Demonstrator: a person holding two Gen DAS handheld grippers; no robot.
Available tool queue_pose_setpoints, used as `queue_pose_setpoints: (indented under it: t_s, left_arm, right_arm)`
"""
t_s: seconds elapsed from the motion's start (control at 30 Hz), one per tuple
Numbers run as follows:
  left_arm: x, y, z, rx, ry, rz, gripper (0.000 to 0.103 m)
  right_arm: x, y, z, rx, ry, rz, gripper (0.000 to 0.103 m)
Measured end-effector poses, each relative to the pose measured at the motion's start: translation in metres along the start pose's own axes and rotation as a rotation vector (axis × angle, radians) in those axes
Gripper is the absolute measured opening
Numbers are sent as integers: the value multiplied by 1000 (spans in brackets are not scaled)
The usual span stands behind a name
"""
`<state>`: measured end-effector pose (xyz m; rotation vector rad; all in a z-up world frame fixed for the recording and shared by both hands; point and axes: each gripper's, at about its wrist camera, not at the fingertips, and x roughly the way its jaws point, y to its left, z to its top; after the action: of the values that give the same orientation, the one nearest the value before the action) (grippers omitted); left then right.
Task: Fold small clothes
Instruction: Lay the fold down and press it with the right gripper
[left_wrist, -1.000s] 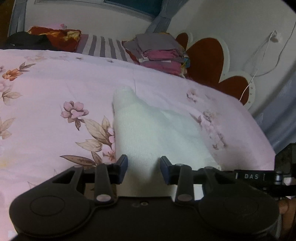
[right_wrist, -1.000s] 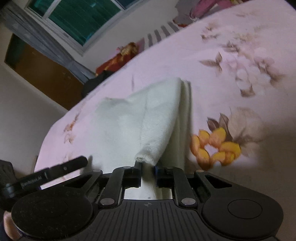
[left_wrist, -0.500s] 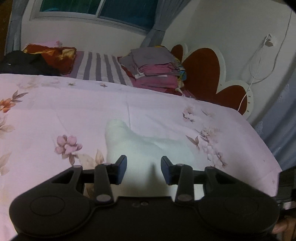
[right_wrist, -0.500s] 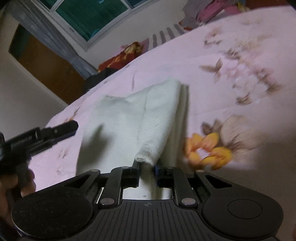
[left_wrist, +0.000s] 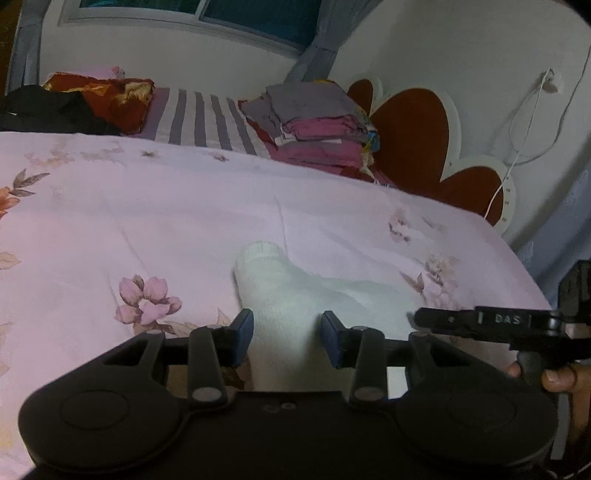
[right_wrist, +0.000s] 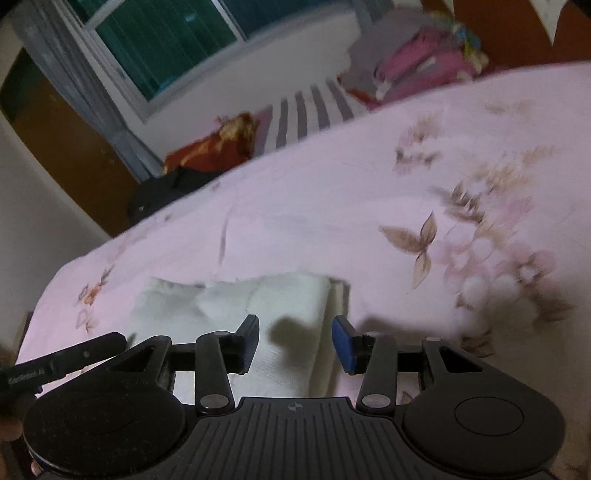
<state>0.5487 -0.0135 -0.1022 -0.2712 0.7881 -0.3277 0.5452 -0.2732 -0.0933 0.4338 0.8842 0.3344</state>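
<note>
A small white knitted garment (left_wrist: 295, 295) lies folded on the pink floral bedsheet (left_wrist: 147, 206). It also shows in the right wrist view (right_wrist: 280, 317), with a folded edge at its right side. My left gripper (left_wrist: 287, 339) is open and empty, held above the garment's near end. My right gripper (right_wrist: 295, 345) is open and empty, above the garment's near edge. The right gripper's body shows at the right edge of the left wrist view (left_wrist: 517, 325).
A stack of folded grey and pink clothes (left_wrist: 317, 125) sits at the head of the bed beside a striped pillow (left_wrist: 203, 118) and a red cushion (left_wrist: 110, 96). A brown heart-shaped headboard (left_wrist: 417, 136) and a white cable (left_wrist: 524, 129) stand at the right.
My right gripper let go of the white garment's corner and opened; the fold now lies flat. Both grippers pulled back and up from the garment.
</note>
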Motion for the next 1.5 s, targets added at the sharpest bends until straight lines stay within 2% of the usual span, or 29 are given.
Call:
queue_pose_setpoints:
  t_s: [0.03, 0.07, 0.1, 0.2, 0.27, 0.3, 0.33, 0.37, 0.43, 0.47, 0.57, 0.63, 0.67, 0.73, 0.77, 0.8, 0.83, 0.87, 0.9, 0.97, 1.07, 1.13, 1.17, 1.3, 1.37, 1.43, 1.47, 1.5]
  left_arm:
    - [3, 1, -1, -1, 6, -3, 39]
    - [4, 1, -3, -2, 6, -10, 38]
    - [4, 2, -4, -3, -2, -24, 39]
    - [0, 6, -10, -8, -58, -85, 39]
    - [12, 9, -16, 0, -38, -59, 44]
    - [24, 11, -20, 14, 11, -24, 47]
    - [33, 15, -24, -5, 46, -24, 57]
    - [34, 17, -23, -39, 46, -35, 58]
    - [27, 13, -18, -11, 51, -16, 57]
    - [20, 10, -14, 8, 28, -6, 52]
    - [-2, 3, -2, 56, -83, -36, 51]
    - [-3, -1, 6, 94, -113, -64, 49]
    - [3, -2, 10, 103, -99, -73, 44]
    - [18, -5, 14, 117, -53, -106, 42]
    - [31, -5, 12, 125, -5, -113, 42]
    - [46, -6, 10, 132, 53, -102, 43]
    - [56, -6, 6, 139, 66, -70, 47]
    - [60, -4, 5, 143, 57, -60, 52]
    - [63, -4, 5, 138, 58, -54, 53]
    - [61, -4, 7, 121, 60, -49, 51]
    - [34, -4, 1, 124, 18, -51, 49]
    - [6, 0, -8, 132, -29, -60, 48]
    - [-5, 3, -12, 136, -38, -63, 45]
    - [-34, 16, -29, 89, -55, -26, 45]
    - [-36, 21, -34, 41, -33, -69, 45]
    - [-28, 17, -39, 49, 4, -93, 45]
    - [-22, 12, -41, 58, 28, -96, 46]
    - [-13, 7, -43, 67, 73, -58, 48]
  right_arm:
    - [4, -1, 0, -1, 6, 4, 36]
    - [7, -3, -1, -8, 14, 19, 3]
    - [8, -4, -2, -13, 6, 26, 5]
    - [-16, 0, -8, -73, -117, 58, 5]
    - [-18, 0, -14, -124, -152, 40, 5]
    - [-7, -2, -16, -133, -113, 4, 5]
    - [6, -6, -18, -127, -63, -29, 5]
    - [14, -10, -21, -114, -42, -45, 5]
    - [11, -10, -20, -99, -50, -47, 5]
    - [7, -7, -19, -109, -53, -52, 5]
    - [-14, 1, -16, -138, -125, -72, 5]
    - [-18, 6, -10, -145, -150, -48, 5]
    - [-18, 11, -8, -159, -143, -27, 5]
    - [-11, 22, -7, -199, -115, -6, 5]
    - [-6, 23, -8, -211, -85, 7, 5]
    - [4, 25, -9, -228, -43, -3, 5]
    - [17, 25, -11, -250, 7, -61, 4]
    - [28, 21, -14, -266, 25, -130, 3]
    - [28, 17, -14, -259, 3, -128, 3]
    - [28, 17, -9, -235, 18, -149, 4]
    - [21, 28, -10, -279, 16, -177, 4]
    - [9, 26, -13, -272, 6, -146, 4]
    - [2, 27, -16, -270, 4, -122, 4]
    - [-23, 44, -35, -306, -7, -48, 4]
    - [-30, 55, -46, -324, -2, -2, 4]
    - [-28, 64, -57, -340, 17, 20, 4]
    - [-25, 66, -62, -346, 37, 27, 4]
    - [-21, 66, -67, -360, 52, 5, 3]
